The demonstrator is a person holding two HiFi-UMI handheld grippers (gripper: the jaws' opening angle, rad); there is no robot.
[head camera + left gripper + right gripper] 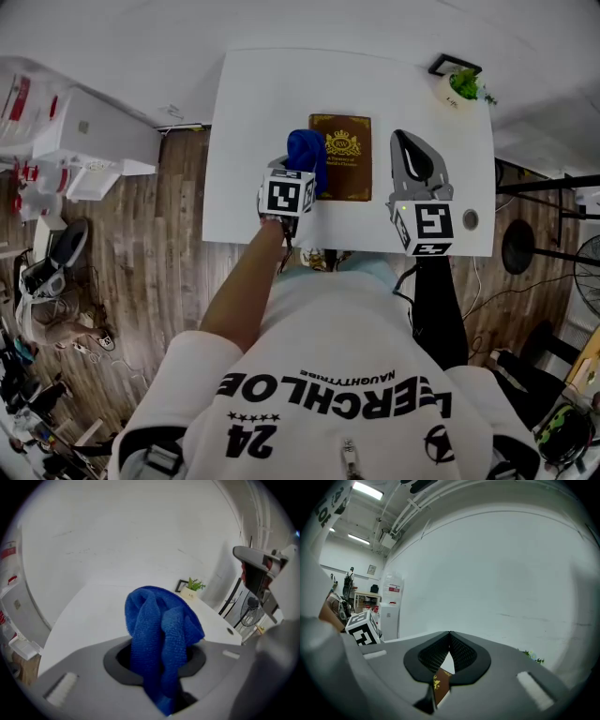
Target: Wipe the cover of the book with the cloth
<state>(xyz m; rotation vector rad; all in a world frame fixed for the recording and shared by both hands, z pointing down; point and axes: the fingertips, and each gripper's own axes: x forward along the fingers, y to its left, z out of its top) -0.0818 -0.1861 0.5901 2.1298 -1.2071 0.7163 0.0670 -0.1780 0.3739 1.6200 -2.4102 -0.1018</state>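
Observation:
A brown book [343, 157] with a gold crest lies flat in the middle of the white table [244, 131]. My left gripper [298, 174] is shut on a bunched blue cloth [307, 153], which hangs over the book's left edge; contact with the cover cannot be told. In the left gripper view the cloth [159, 634] bulges up out of the jaws. My right gripper [405, 142] hovers just right of the book, its jaws shut tip to tip on nothing. A strip of the book [440, 687] shows through the gap behind its tips [450, 633].
A small potted plant [460, 86] and a black frame [454, 65] stand at the table's far right corner. A small round disc [470, 219] sits near the front right edge. White appliances [89, 141] stand on the wooden floor to the left.

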